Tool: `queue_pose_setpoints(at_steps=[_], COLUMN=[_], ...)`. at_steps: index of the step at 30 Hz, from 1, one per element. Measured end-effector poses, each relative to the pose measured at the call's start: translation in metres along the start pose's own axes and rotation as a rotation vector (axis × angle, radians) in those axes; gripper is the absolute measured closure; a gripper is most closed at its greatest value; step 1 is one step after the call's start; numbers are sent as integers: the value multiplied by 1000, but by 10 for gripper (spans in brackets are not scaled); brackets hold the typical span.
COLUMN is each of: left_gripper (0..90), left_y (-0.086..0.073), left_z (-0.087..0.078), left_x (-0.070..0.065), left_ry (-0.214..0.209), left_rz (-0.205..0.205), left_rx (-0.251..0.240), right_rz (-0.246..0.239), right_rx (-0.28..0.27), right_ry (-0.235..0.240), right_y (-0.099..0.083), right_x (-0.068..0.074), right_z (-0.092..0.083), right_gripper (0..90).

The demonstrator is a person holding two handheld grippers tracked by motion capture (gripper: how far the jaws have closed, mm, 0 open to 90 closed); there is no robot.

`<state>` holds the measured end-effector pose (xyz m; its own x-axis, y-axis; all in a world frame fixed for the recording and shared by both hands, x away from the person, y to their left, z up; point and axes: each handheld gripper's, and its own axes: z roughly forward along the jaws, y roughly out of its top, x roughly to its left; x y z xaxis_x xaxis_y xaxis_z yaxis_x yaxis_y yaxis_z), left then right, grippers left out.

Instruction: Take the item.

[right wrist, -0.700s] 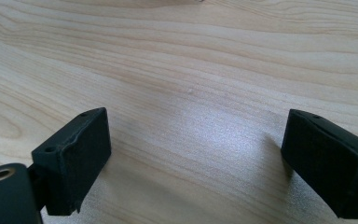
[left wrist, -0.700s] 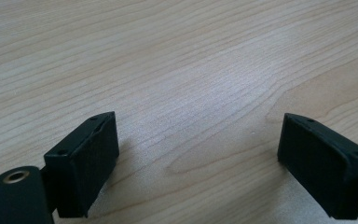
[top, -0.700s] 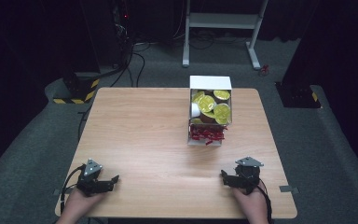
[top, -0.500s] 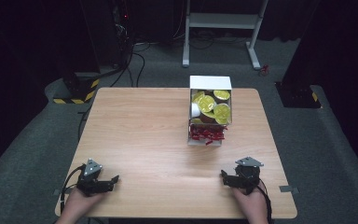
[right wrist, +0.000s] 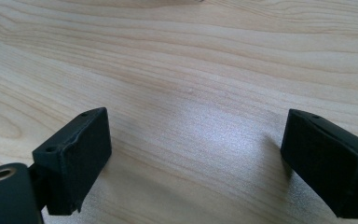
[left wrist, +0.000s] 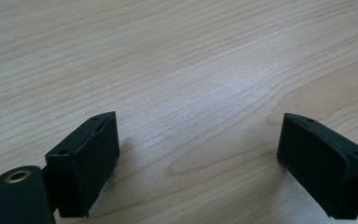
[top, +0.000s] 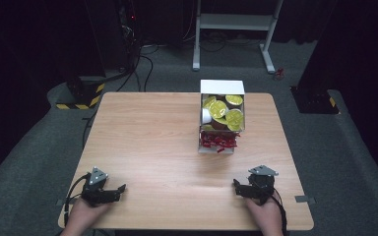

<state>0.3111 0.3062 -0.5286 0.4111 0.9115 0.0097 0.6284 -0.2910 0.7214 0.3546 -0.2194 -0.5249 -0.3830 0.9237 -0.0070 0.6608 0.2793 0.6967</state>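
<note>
Both idling at near table edge w/ jaws spread, pinching nothing: left gripper & right gripper; reaching for box means approaching slow & level, aiming at rim.

1. Light wood-grain bench, rectangular, rounded corners.
2. Grey carpet floor all around it.
3. White metal stand frame behind the far edge.
4. Black-yellow hazard-striped base far left, cables trailing nearby.
5. Backdrop dark, black curtains on the right.
</note>
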Motion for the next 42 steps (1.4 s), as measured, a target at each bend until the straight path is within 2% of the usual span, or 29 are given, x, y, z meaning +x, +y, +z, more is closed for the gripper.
queue_pose_setpoints(at_steps=[6, 9, 12, 15, 20, 21, 24, 25, 31, 33, 35, 37, 42], left_gripper=[174, 228, 253, 271, 304, 310, 320, 329, 328, 326, 325, 325, 328], left_y=[3, 5, 7, 9, 14, 15, 17, 19, 31, 34, 40, 49, 60], left_z=[0, -1, -2, -3, -8, -9, -12, -12, -10, -9, -8, -4, 3], left_x=[1, -1, -3, -5, -8, -9, -14, -17, -28, -31, -35, -42, -52], left_ry=[3, 5, 0, -19, -32, -28, -51, -71, -78, -84, -97, -96, -108], left_rz=[-8, -1, 9, -10, 4, 17, 10, 8, 36, 28, 35, 60, 84], left_rx=[12, 18, 4, -13, -62, -69, -91, -91, -78, -78, -82, -84, -85], right_rz=[-4, -1, -3, 1, 2, 2, -2, 3, 3, 3, 3, 2, 2], right_rx=[-1, 0, -1, 0, 1, 1, 0, 1, 1, 1, 1, 0, 0], right_ry=[2, 2, 3, 3, 1, 1, 1, 0, 1, 0, 0, 0, 0], right_y=[0, 1, 1, 1, 2, 2, 2, 2, 2, 2, 2, 2, 2], right_x=[0, 0, 0, 0, -1, -1, -1, -1, -1, -1, -1, -1, -1], right_z=[0, 1, 1, 1, 2, 2, 1, 1, 2, 2, 2, 2, 2], right_gripper=[86, 89, 89, 90, 90, 91, 92, 92, 92, 92, 92, 92, 92])
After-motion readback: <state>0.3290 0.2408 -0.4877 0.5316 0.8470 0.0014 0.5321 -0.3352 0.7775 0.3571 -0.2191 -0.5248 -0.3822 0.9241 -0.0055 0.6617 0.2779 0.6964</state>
